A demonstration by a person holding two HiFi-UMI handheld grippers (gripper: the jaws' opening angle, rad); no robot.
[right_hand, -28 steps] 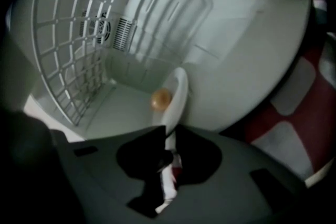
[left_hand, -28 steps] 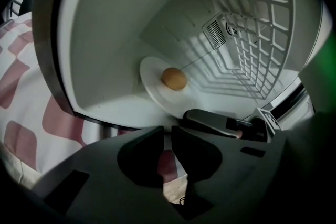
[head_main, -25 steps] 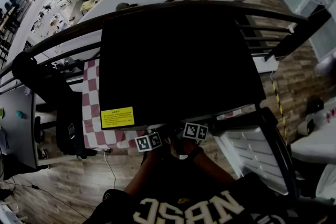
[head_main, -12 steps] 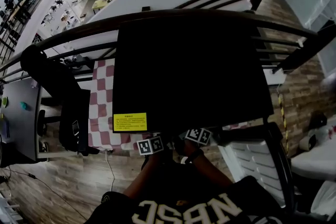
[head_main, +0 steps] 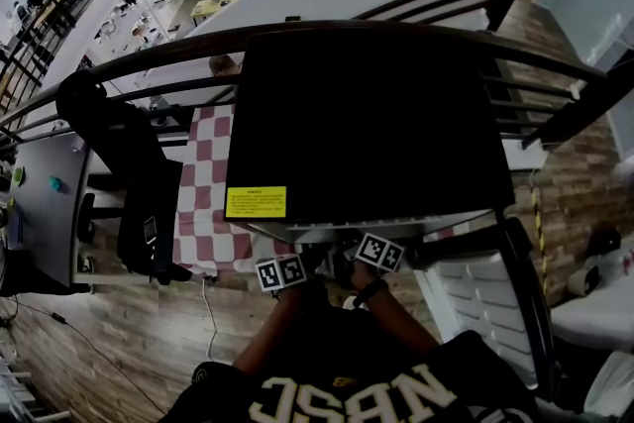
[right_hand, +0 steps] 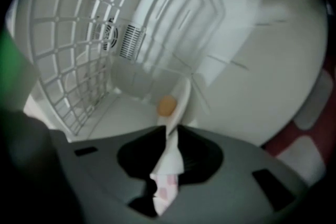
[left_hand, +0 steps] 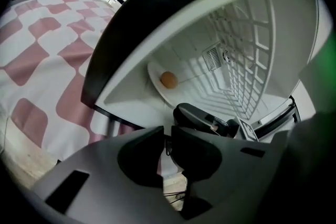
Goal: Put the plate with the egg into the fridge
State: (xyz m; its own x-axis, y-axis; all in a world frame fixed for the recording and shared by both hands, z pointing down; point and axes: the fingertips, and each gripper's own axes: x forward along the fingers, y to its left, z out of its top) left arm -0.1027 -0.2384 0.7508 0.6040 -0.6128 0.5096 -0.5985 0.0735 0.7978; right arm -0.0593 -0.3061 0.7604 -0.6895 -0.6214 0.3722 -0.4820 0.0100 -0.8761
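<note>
Shifted right in frame: black boxy fridge (head_main: 367,134)
Round white plate (right_hand: 181,102), brown egg (right_hand: 167,106): edge-on, pointing inward; hidden in head view
Right gripper (right_hand: 171,128): clenched on rim
Left gripper (left_hand: 167,132): closed, empty

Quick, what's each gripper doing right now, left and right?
Left gripper: closed, holding nothing.
Right gripper: closed on the rim of the plate with the egg.
</note>
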